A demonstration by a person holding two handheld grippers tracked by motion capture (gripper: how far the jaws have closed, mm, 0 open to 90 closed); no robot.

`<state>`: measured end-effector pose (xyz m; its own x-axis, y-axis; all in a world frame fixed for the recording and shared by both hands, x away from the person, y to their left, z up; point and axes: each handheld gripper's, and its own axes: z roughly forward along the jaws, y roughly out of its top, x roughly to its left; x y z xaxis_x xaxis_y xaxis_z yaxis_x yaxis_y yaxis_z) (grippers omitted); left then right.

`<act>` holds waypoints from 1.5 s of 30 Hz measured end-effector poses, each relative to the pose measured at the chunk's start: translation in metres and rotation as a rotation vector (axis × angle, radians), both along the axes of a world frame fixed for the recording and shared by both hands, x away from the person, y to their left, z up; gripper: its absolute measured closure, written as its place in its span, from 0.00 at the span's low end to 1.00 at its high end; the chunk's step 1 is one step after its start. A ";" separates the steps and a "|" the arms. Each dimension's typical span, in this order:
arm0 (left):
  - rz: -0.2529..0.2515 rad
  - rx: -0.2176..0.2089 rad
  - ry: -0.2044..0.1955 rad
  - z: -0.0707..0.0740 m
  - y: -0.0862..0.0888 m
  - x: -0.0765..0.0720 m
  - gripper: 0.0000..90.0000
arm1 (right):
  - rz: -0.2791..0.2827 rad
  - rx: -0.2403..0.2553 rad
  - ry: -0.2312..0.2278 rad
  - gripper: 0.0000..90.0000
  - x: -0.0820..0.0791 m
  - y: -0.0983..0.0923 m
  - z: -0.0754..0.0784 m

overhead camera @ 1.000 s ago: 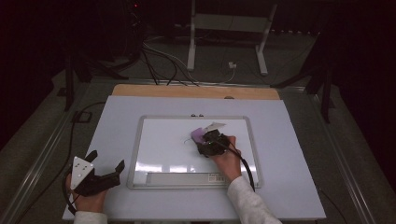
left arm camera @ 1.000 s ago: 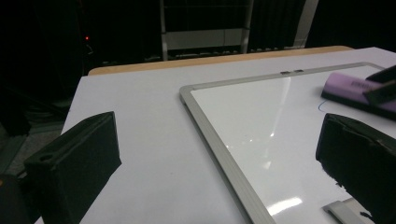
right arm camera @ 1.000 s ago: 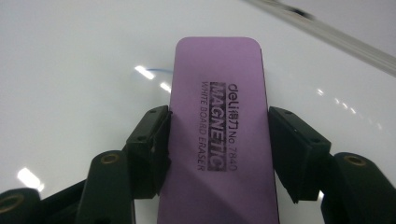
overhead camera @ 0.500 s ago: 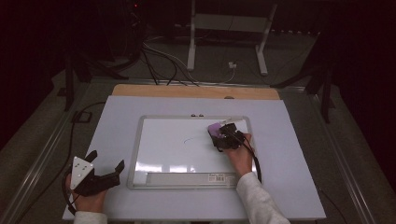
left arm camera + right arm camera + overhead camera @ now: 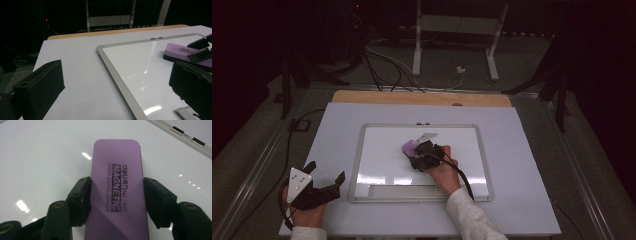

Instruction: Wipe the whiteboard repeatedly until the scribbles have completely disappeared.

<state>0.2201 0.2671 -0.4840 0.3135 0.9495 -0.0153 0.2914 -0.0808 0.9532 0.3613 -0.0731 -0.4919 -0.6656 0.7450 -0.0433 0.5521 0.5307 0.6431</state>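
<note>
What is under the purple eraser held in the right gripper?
The purple eraser, clamped by the right gripper, lies on the whiteboard. Around it the surface looks clean; what lies beneath the eraser itself is covered.

The room is dark. A pale desk (image 5: 362, 120) with a wooden edge (image 5: 422, 98) at its far side stands on a grey floor (image 5: 532, 85). Behind it stand white frame legs (image 5: 417, 45), and cables (image 5: 387, 60) lie on the floor.

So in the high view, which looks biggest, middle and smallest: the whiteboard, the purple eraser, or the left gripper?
1. whiteboard, by far the biggest.
2. left gripper, sitting nearer the camera, which may enlarge it a bit.
3. purple eraser, smallest, partly hidden by the right gripper holding it.
</note>
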 end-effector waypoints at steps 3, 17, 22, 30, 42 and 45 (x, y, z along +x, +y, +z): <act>0.000 -0.001 -0.001 0.000 0.000 0.000 0.01 | -0.083 -0.027 -0.019 0.46 0.008 -0.012 0.000; -0.002 0.000 -0.001 0.000 -0.001 0.000 0.01 | -0.024 -0.016 -0.005 0.46 0.002 0.009 0.001; 0.004 -0.006 -0.003 0.000 0.001 -0.001 0.01 | -0.061 -0.040 -0.021 0.46 0.005 0.007 0.001; 0.003 -0.003 -0.003 0.001 0.000 0.000 0.01 | -0.223 -0.080 -0.045 0.46 0.019 -0.023 0.001; 0.004 -0.008 -0.004 0.001 0.001 -0.001 0.01 | -0.084 -0.020 -0.017 0.46 0.001 0.002 0.000; 0.004 -0.006 -0.003 0.000 0.001 -0.001 0.01 | -0.145 -0.025 -0.015 0.46 0.009 -0.018 0.000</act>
<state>0.2194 0.2684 -0.4837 0.3098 0.9506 -0.0206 0.2892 -0.0735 0.9545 0.3707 -0.0912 -0.4916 -0.5499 0.8321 -0.0718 0.6147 0.4614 0.6397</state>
